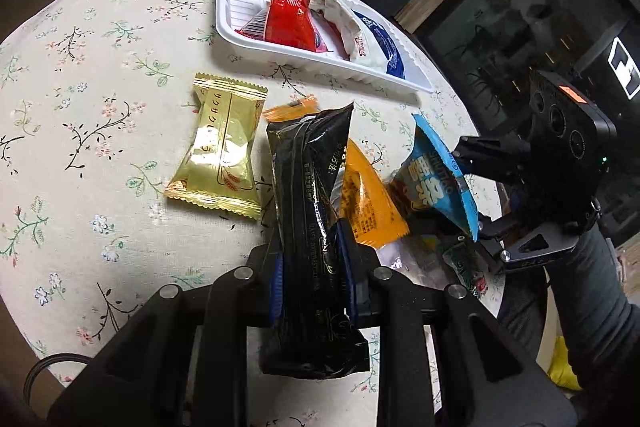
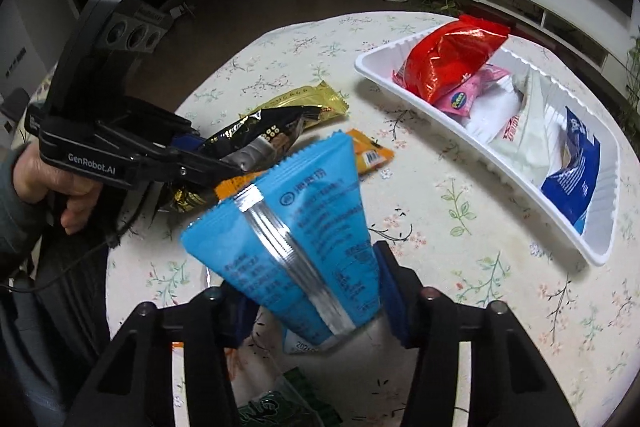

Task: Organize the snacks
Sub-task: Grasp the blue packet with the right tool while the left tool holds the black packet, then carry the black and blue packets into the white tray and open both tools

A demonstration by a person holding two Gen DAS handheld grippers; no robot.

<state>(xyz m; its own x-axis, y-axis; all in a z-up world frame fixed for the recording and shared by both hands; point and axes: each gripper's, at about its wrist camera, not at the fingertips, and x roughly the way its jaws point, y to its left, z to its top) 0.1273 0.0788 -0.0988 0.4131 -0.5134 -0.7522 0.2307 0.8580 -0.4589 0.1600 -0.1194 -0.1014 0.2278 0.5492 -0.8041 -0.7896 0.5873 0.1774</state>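
My left gripper (image 1: 312,251) is shut on a black snack packet (image 1: 308,187), which stands up between its blue pads above the table. In the right wrist view this gripper (image 2: 236,167) and the black packet (image 2: 264,135) sit at the left, in a person's hand. My right gripper (image 2: 316,287) is shut on a blue packet (image 2: 296,219) with a silver seam, tilted up off the cloth. From the left wrist view the right gripper (image 1: 470,191) grips the blue packet (image 1: 432,179) at its edge. A gold packet (image 1: 220,151) and an orange packet (image 1: 368,203) lie on the table.
A white tray (image 1: 320,61) at the far side holds a red packet (image 1: 292,7), a white-and-blue packet (image 1: 380,43) and a pink one (image 2: 464,99). A green packet (image 2: 280,407) lies near the front edge. The round table has a floral cloth; plants stand behind.
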